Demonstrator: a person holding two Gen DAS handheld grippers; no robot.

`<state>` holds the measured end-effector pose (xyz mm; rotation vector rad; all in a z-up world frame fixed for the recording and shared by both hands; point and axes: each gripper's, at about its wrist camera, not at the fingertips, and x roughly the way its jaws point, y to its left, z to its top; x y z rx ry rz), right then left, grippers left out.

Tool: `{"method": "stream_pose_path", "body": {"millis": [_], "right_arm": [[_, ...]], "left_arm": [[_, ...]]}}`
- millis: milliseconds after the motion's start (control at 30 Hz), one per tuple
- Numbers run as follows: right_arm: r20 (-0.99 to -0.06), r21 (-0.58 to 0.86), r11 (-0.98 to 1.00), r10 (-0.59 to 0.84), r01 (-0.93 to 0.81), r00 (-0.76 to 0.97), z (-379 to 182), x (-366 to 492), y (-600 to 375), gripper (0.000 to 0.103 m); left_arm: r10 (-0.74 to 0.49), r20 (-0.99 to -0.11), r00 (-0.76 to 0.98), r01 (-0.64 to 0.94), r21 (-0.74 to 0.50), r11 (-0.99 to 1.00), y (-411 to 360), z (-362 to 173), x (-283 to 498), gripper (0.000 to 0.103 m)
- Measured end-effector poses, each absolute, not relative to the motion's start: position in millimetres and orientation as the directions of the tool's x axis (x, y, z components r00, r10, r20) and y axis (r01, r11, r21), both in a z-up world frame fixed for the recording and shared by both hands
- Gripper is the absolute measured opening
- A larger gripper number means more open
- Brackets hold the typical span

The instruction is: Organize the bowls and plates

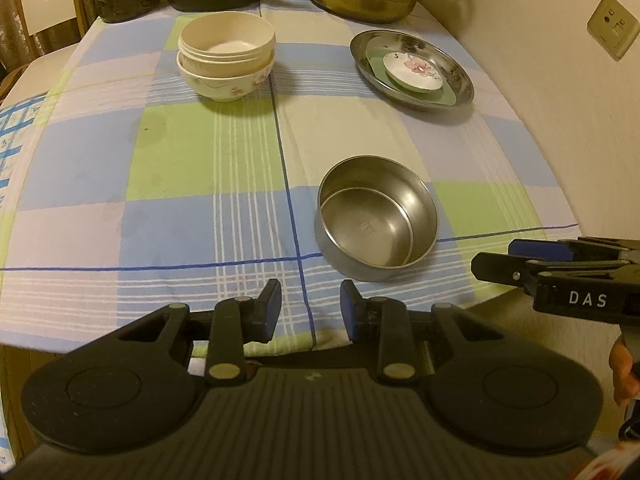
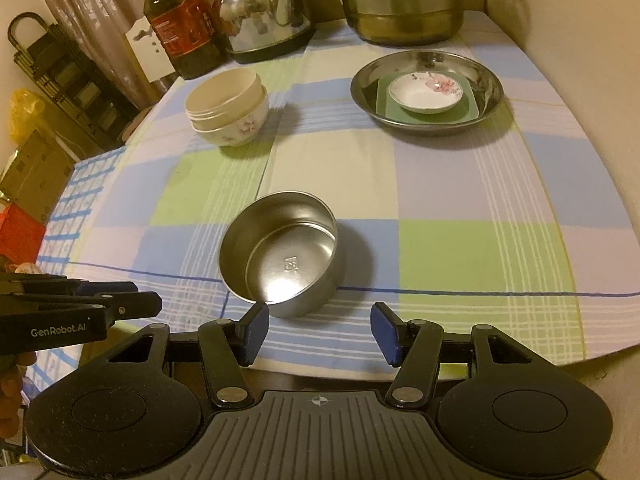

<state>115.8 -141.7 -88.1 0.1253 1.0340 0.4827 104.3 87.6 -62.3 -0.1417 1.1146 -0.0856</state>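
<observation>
We see both grippers over the near edge of the table, each with nothing between its pads. Left gripper [image 1: 310,308]: jaws part-way apart, holding nothing, pointing down at the checked tablecloth [image 1: 208,168] just short of the steel bowl [image 1: 376,224]. Right gripper [image 2: 320,330]: jaws spread wider, also empty; the steel bowl [image 2: 282,260] sits just beyond them, slightly toward its left finger, and we can't tell whether that fingertip touches the bowl wall or only overlaps it in view. The bowl stands upright and alone on the near-centre of the cloth. Far left, a cream bowl [image 1: 227,36] is nested in a floral bowl [image 1: 226,80], the top one tilted a little. Far right, a steel plate [image 2: 426,92] holds a green square plate [image 2: 428,114] with a small floral saucer [image 2: 426,92] on top. Along the back edge: an oil bottle [image 2: 180,20], a kettle [image 2: 266,8] and a large steel pot [image 2: 404,4], all well apart from the bowl. A wall socket [image 1: 612,26] shows on the right in the left wrist view.
</observation>
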Motion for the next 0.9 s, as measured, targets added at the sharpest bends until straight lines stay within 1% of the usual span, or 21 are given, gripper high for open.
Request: {"method": "stream_pose_path", "body": {"millis": [333, 633, 900], "right_arm": [[-0.805, 0.322, 0.9, 0.423, -0.294, 0.415, -94, 127, -148, 0.057], [-0.804, 0.322, 0.906, 0.415, -0.276, 0.426, -98, 133, -150, 0.057], [-0.793, 0.322, 0.897, 0.431, -0.304, 0.431, -104, 142, -138, 0.056]], "left_arm": [[-0.133, -0.896, 0.424, 0.033, -0.131, 0.991, 79, -72, 117, 0.028], [-0.15, -0.902, 0.405, 0.028, -0.152, 0.988, 79, -81, 132, 0.028], [-0.179, -0.895, 0.409, 0.0, -0.196, 0.981, 82, -91, 146, 0.028]]}}
